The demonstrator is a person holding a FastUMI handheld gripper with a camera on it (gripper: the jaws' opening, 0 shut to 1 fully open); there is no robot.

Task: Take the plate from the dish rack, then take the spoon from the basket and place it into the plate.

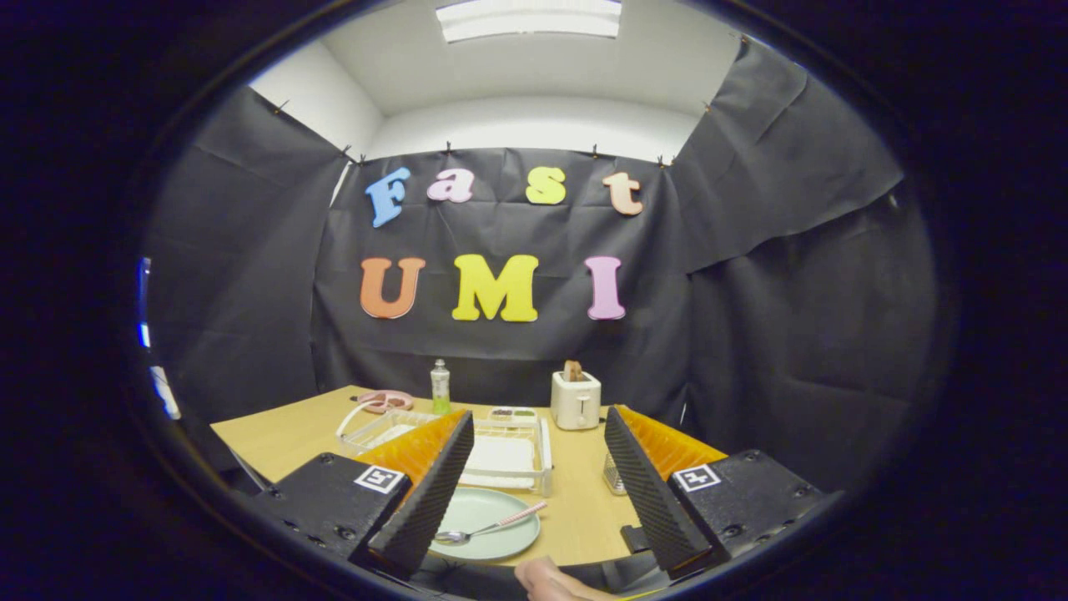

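Observation:
A pale green plate (488,513) lies flat on the wooden table (576,501), low between my fingers and close to the left one. A spoon (492,527) with a pink handle rests in the plate, its bowl toward the left finger. My gripper (538,434) is open and raised above the table, with nothing between its fingers. The white dish rack (509,455) stands just beyond the plate, partly hidden by the left finger. A wire basket (613,476) peeks out beside the right finger.
A white toaster (576,399) with bread stands at the table's back. A green bottle (440,387) and a pink dish (385,401) sit at the back left. A fingertip of the person's hand (551,582) shows below the plate.

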